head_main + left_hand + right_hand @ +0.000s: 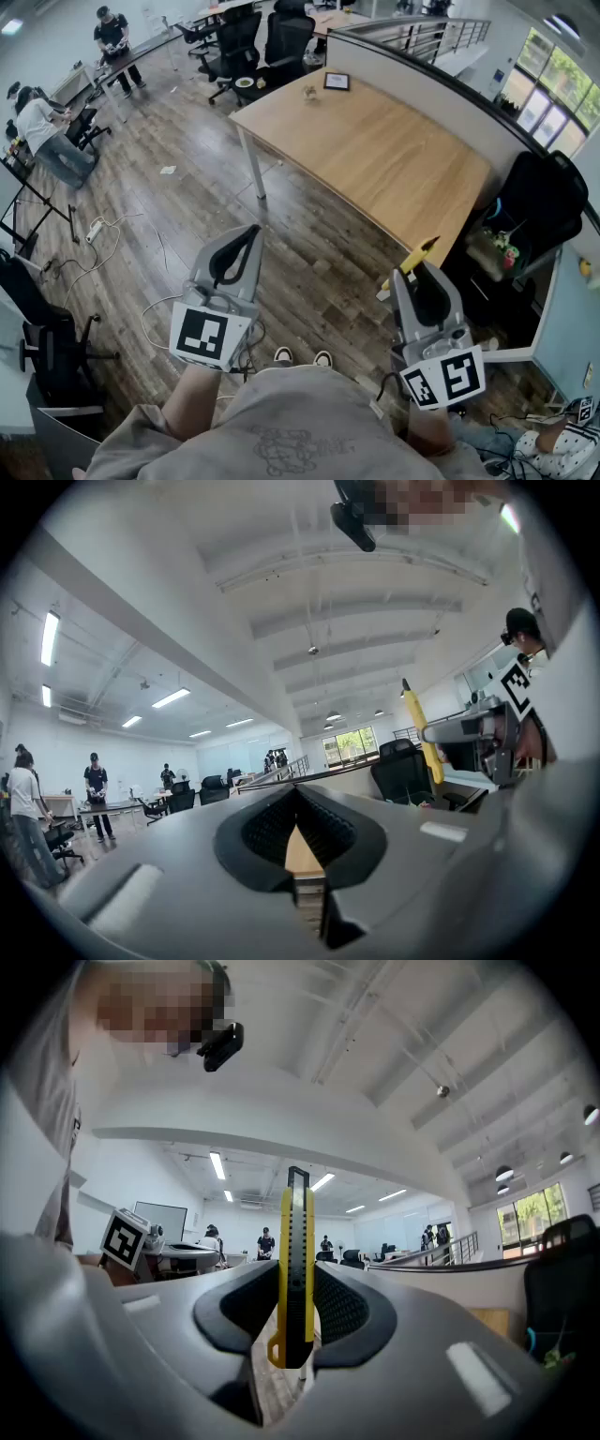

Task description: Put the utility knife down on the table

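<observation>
A yellow utility knife (417, 255) with a black slider stands upright between the pads of my right gripper (424, 269), which is shut on it. In the right gripper view the knife (296, 1251) rises well above the jaws, its looped end at the bottom. My left gripper (253, 231) is held at the same height over the wooden floor, jaws closed tip to tip with nothing between them (298, 794). From the left gripper view the knife (419, 731) and the right gripper (473, 735) show to the right. The wooden table (375, 141) lies ahead, beyond both grippers.
A small framed picture (337, 82) and a small object (308, 92) sit at the table's far end. A black office chair (539, 202) stands at the right. Cables (103, 230) trail across the floor at the left. People (45, 127) work at desks far left.
</observation>
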The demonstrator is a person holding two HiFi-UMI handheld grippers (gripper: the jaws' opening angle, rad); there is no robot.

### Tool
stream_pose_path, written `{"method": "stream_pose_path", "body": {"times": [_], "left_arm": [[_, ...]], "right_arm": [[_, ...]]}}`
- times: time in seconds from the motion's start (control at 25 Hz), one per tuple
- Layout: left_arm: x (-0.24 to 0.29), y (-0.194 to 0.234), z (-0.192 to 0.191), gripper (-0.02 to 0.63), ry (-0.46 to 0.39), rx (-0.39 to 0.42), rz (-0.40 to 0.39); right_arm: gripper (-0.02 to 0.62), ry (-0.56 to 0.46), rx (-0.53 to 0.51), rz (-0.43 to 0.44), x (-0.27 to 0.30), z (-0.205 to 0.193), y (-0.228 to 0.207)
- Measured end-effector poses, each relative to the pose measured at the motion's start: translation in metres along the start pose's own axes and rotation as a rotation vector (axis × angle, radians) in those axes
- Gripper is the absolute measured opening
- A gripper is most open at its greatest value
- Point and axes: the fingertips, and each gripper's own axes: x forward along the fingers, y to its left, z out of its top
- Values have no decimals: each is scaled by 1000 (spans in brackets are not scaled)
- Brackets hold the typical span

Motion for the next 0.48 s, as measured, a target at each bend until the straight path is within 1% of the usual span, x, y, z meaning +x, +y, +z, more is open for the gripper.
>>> {"method": "stream_pose_path", "body": {"times": [0.2,0.36,0.48], "left_arm": [[13,-15,-1,2,26,-20,-1],[22,-23,-1,2,13,-21,22],[27,-32,-2,2,14,-31,22]], "right_arm": [[123,14,26,0,-2,-10,-19],[124,23,43,16,-4,-15,-31],[123,33,46,23,-6,-21,-40]]}}
